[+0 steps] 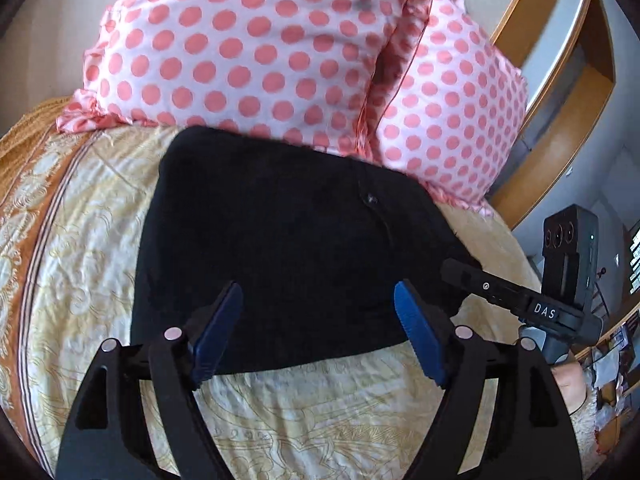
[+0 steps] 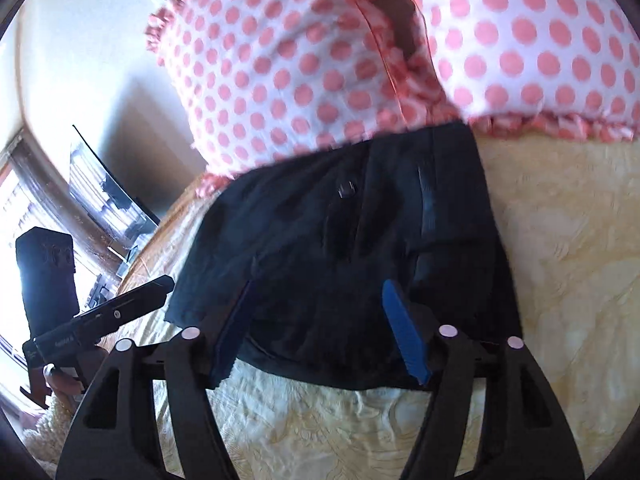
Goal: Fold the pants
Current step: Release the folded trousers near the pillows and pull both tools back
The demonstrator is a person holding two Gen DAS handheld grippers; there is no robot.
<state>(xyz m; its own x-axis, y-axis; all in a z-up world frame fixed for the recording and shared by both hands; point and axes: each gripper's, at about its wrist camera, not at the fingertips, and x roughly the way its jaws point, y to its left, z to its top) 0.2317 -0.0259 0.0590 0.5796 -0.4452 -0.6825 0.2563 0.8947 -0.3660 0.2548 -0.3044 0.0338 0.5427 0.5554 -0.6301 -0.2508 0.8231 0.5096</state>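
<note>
Left wrist view: your left gripper (image 1: 318,304) and right gripper (image 2: 316,308) gape wide, empty, above folded black pants (image 1: 280,248); a careless regrasp could drag the near fold open.

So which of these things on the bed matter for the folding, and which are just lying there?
For the job:
- black pants
- left tool, open
- right tool, open

Just there:
- spotted pillows
- yellow bedspread

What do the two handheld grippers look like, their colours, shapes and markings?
Left gripper and right gripper match: black plastic linkage arms with cut-out slots, silver round pivot pins, and ribbed blue finger pads. The right gripper's body bears a white "DAS" label.
</note>
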